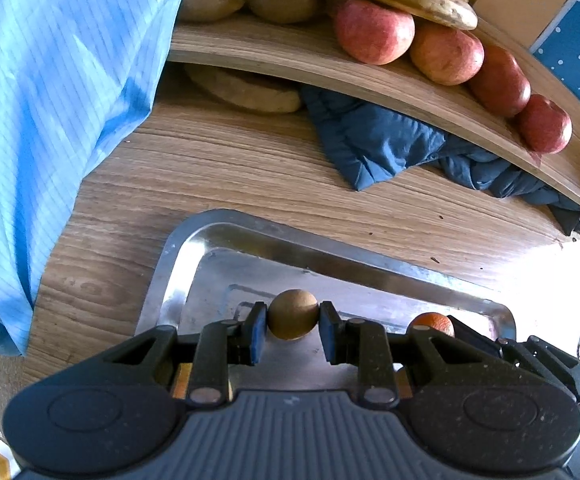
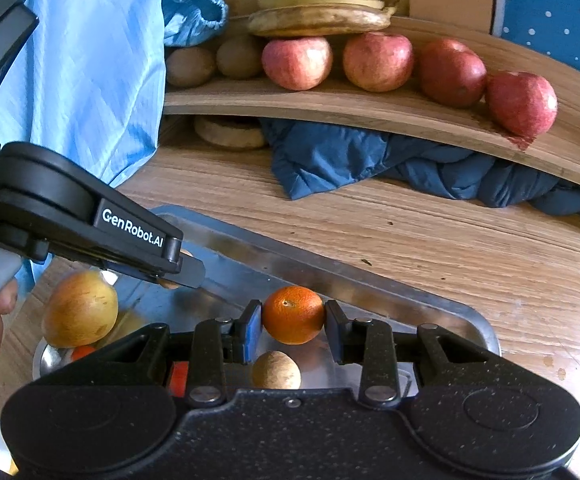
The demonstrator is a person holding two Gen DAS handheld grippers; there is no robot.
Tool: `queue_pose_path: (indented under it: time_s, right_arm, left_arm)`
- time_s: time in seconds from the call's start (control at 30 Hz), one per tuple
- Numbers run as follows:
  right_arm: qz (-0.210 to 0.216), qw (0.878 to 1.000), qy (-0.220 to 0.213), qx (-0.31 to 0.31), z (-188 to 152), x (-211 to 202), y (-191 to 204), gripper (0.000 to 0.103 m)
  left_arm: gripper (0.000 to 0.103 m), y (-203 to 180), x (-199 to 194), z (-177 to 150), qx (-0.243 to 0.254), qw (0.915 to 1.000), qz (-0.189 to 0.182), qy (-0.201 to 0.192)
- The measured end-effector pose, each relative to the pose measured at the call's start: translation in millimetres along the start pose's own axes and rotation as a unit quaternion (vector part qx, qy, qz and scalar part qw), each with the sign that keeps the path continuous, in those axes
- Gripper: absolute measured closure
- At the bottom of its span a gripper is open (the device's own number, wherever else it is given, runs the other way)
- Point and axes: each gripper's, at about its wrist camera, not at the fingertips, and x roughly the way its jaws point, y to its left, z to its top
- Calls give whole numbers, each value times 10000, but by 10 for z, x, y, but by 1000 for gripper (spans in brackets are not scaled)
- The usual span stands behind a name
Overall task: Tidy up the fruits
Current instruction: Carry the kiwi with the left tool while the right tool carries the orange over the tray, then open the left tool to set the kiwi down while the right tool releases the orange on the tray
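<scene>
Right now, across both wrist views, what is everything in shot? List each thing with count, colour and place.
apples: four, red, in a row on the shelf
bananas: a bunch, yellow-brown, on the shelf behind the apples
kiwis: two, brown, left end of the shelf
jacket: one, dark blue, under the shelf
blue cloth: one, light blue, hanging at left
tray: one, steel, on the wooden table
pear: one, yellow-green, tray's left end
loose brown fruit: one, on the tray
left gripper: jaws shut on small brown fruit
right gripper: jaws shut on orange
</scene>
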Motion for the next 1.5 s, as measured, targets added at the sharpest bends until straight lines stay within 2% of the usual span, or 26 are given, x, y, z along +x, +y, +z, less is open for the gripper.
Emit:
queue_pose_path:
  time_s: [0.83, 1.03, 1.1, 1.23, 1.5]
  right_arm:
    - [103, 9996, 176, -198, 40, 124, 50, 67]
    - [36, 9997, 155, -170, 32, 113, 61, 62]
    - [4, 9998, 131, -144, 28, 99, 57, 54]
    - [-78, 9999, 39, -98, 15, 42, 59, 44]
    - [-310, 9993, -194, 84, -24, -130, 5, 22]
  left_arm:
    - [71, 58, 19, 18, -109, 9999, 84, -4]
    - [54, 67, -28, 18, -115, 9999, 94, -80]
    - [45, 69, -46, 27, -125, 9998, 95, -117]
    - [38, 50, -73, 32, -89, 9998, 42, -176]
    - [16, -16, -166, -2, -21, 9994, 23, -331]
